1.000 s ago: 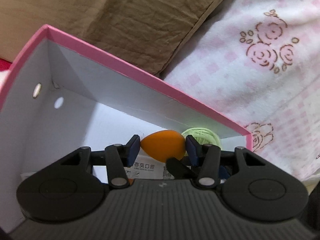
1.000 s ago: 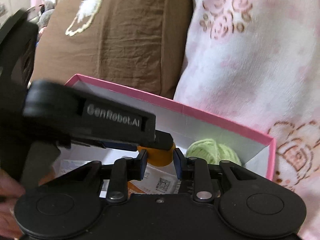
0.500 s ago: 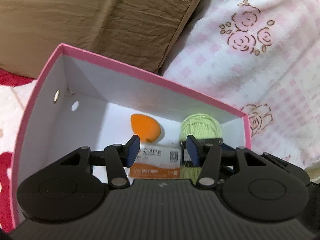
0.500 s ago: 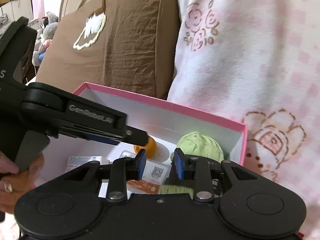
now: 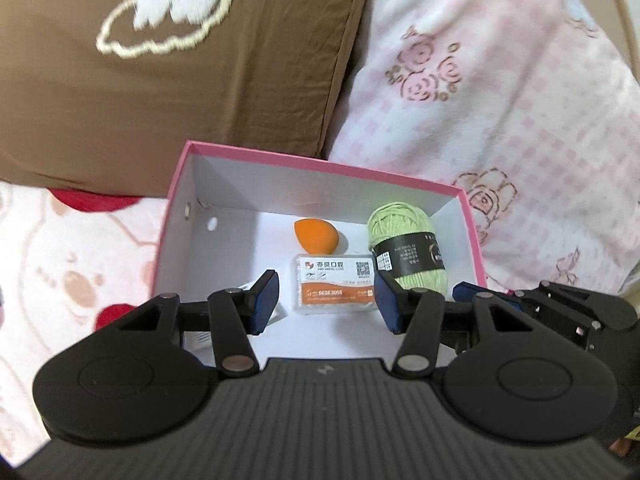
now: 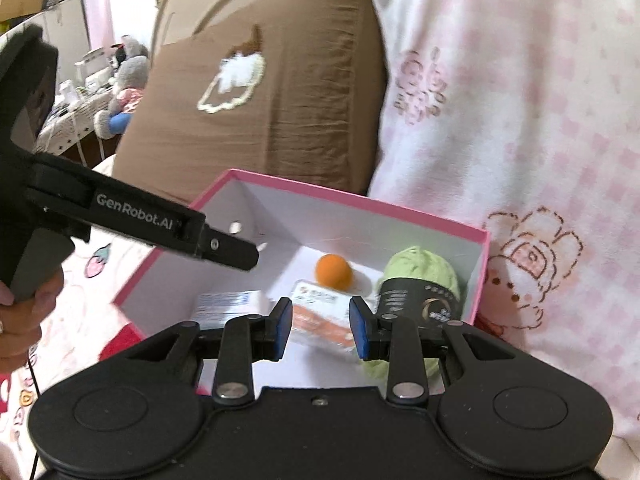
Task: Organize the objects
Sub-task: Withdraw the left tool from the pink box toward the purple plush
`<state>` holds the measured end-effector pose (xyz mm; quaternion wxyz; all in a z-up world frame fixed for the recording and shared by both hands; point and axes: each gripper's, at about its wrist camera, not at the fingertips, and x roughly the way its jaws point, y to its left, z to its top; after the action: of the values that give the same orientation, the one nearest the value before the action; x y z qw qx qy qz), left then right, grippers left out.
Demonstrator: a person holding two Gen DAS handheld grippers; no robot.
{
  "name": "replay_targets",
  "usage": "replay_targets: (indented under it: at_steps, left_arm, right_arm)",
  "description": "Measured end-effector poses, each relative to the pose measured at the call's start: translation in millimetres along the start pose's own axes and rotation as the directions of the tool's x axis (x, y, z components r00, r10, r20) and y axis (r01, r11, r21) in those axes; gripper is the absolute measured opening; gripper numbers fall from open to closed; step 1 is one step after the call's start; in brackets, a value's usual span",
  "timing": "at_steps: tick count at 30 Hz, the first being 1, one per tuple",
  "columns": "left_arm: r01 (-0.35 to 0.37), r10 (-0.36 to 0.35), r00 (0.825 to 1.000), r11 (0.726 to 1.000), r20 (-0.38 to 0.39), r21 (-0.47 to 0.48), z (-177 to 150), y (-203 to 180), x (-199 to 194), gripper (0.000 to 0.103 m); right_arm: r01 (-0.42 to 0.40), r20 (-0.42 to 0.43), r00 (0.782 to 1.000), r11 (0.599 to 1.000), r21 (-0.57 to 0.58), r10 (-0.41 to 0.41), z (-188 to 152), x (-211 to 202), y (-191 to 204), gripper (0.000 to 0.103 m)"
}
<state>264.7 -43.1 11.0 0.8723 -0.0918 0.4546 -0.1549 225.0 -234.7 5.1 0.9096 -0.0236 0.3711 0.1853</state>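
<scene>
A pink box with a white inside lies on the bed. In it are an orange sponge egg, a green yarn ball with a black band, an orange-and-white card pack and a white carton at the front left. My left gripper is open and empty above the box's near side. My right gripper is open and empty above the card pack. The left gripper's body shows in the right wrist view.
A brown pillow leans behind the box. A pink floral blanket rises at the right. A printed bed sheet lies at the left. A stuffed toy sits far left.
My left gripper let go of the orange sponge, which now lies in the box, and pulled back and up. My right gripper also drew back from the box.
</scene>
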Motion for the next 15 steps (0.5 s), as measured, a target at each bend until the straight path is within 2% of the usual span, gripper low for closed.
replay_targets:
  at_steps: [8,12,14,15]
  left_arm:
    - [-0.029,0.030,1.000,0.999,-0.002,0.046,-13.5,-5.6,-60.3,0.061]
    - [-0.035,0.035,0.999,0.998,-0.007,0.052,-23.9,-5.1,-82.3,0.067]
    - [-0.038,0.038,0.999,0.998,-0.004,0.054,-28.2,-5.2,-91.0,0.068]
    - [-0.040,0.041,0.999,0.998,-0.007,0.056,-29.9,-5.9,-94.3,0.068]
  right_arm:
    - [-0.016,0.003,1.000,0.995,-0.101,0.017,-7.0,-41.9,33.7,0.045]
    - [-0.001,0.030,1.000,0.995,-0.100,0.004,-12.5,-63.1,40.4,0.058]
    - [0.002,0.043,0.999,0.996,-0.094,0.002,-14.6,-72.4,41.7,0.069]
    - [0.003,0.050,0.999,0.996,-0.091,0.001,-15.4,-76.4,42.4,0.078]
